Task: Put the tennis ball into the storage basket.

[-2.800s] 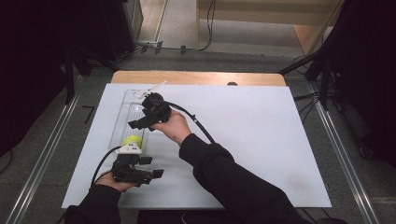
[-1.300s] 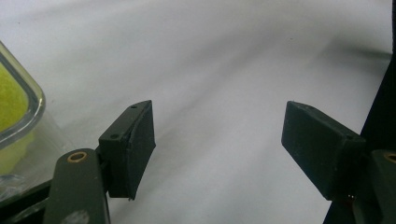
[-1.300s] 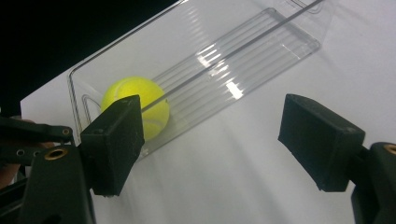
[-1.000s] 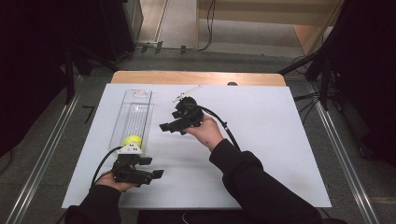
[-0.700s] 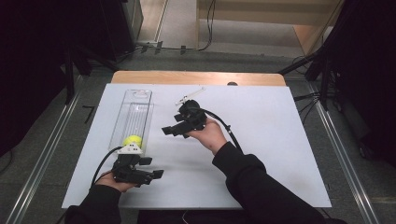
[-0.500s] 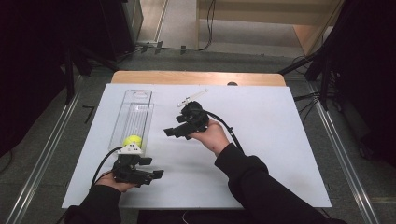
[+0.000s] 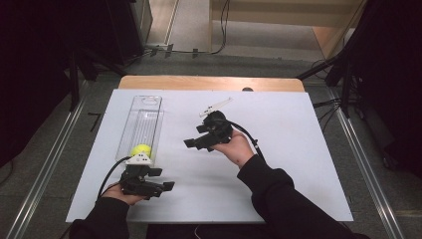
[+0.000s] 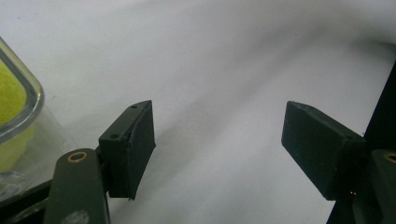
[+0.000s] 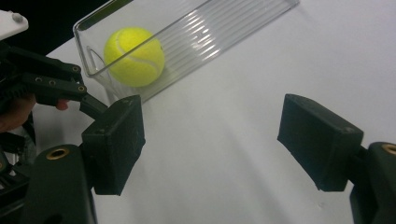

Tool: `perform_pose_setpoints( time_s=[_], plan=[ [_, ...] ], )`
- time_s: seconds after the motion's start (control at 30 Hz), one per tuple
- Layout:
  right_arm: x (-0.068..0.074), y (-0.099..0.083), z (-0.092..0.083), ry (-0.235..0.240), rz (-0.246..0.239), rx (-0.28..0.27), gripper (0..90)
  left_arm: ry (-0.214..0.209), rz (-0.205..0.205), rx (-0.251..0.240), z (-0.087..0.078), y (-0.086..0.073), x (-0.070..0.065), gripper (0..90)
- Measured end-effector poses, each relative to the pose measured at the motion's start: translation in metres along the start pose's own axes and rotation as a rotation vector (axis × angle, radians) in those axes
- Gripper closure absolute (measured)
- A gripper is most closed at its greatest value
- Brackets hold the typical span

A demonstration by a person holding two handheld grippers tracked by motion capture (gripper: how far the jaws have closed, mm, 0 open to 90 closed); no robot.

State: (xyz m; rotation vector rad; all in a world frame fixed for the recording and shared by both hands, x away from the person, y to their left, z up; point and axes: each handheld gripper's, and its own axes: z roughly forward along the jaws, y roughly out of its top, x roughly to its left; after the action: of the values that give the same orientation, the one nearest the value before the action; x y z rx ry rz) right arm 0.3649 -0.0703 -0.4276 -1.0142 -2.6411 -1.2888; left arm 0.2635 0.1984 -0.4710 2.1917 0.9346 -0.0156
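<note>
**Inspector:** Start with the largest item. What is carrying everything?

**Assistant:** A table point(image 7: 298, 164) under a white sheet is filling the middle of the high view, with a wooden strip showing along its far edge. The right half, out to the right edge and the near right corner, is lying bare, so open room is sitting there. A bare band is also running down the middle between the two hands.

**Inspector:** Containers?

**Assistant:** One long clear bin point(image 7: 142, 124) is lying lengthwise near the left edge, reaching from the far left corner area toward the near side. A yellow tennis ball point(image 7: 141, 150) is resting inside it at its near end, against the end wall.

**Inspector:** And the tongs?

**Assistant:** The left gripper point(image 7: 161, 186) is sitting near the near edge, just beside the bin's near end; its jaws are standing wide apart with nothing between them. The right gripper point(image 7: 191, 143) is hovering mid-table, right of the bin and apart from it, pointing toward the ball, jaws also spread wide and empty.
</note>
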Motion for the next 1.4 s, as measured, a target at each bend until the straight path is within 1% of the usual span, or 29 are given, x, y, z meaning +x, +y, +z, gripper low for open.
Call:
perform_pose_setpoints(
  time_s=[0.07, 0.23, 0.3, 0.43, 0.6, 0.77, 0.9, 0.97, 1.1, 1.27, 1.3, 1.4],
  plan=[
    [-0.001, -0.002, -0.001, -0.001, 0.006, 0.002, 20.8, 0.0, 0.001, 0.002, 0.0, 0.0, 0.0, 26.5],
    [-0.004, -0.008, -0.004, -0.011, -0.005, 0.008, 20.8, -0.001, 0.0, 0.002, 0.0, 0.0, 0.0, 26.5],
    [-0.005, -0.011, -0.007, -0.014, 0.008, 0.008, 20.8, 0.0, 0.002, 0.005, 0.0, 0.0, 0.0, 26.5],
    [-0.008, -0.015, -0.009, -0.021, 0.008, 0.012, 20.8, 0.001, 0.002, 0.006, 0.001, 0.0, 0.0, 26.5],
    [-0.008, -0.02, -0.012, -0.027, 0.001, 0.023, 20.8, 0.002, 0.005, 0.005, 0.0, 0.0, -0.001, 26.5],
    [-0.007, -0.029, -0.019, -0.028, -0.009, 0.014, 20.8, -0.001, 0.009, -0.001, -0.001, 0.001, -0.002, 26.5],
    [-0.008, -0.034, -0.022, -0.024, 0.011, 0.009, 20.8, -0.001, 0.016, 0.002, -0.001, 0.001, -0.003, 26.5],
    [-0.007, -0.036, -0.022, -0.033, 0.014, 0.009, 20.8, -0.005, 0.017, 0.0, -0.002, 0.001, -0.003, 26.5],
    [-0.007, -0.042, -0.024, -0.035, 0.014, 0.014, 20.8, -0.004, 0.015, -0.002, -0.002, 0.001, -0.003, 26.6],
    [-0.01, -0.049, -0.029, -0.044, 0.036, 0.01, 20.8, -0.007, 0.018, -0.003, -0.002, 0.001, -0.003, 26.5],
    [-0.011, -0.05, -0.03, -0.045, 0.034, 0.007, 20.8, -0.007, 0.019, 0.0, -0.002, 0.001, -0.003, 26.6],
    [-0.013, -0.053, -0.034, -0.033, 0.046, 0.003, 20.8, -0.007, 0.018, -0.001, -0.002, 0.001, -0.003, 26.5]
  ],
)
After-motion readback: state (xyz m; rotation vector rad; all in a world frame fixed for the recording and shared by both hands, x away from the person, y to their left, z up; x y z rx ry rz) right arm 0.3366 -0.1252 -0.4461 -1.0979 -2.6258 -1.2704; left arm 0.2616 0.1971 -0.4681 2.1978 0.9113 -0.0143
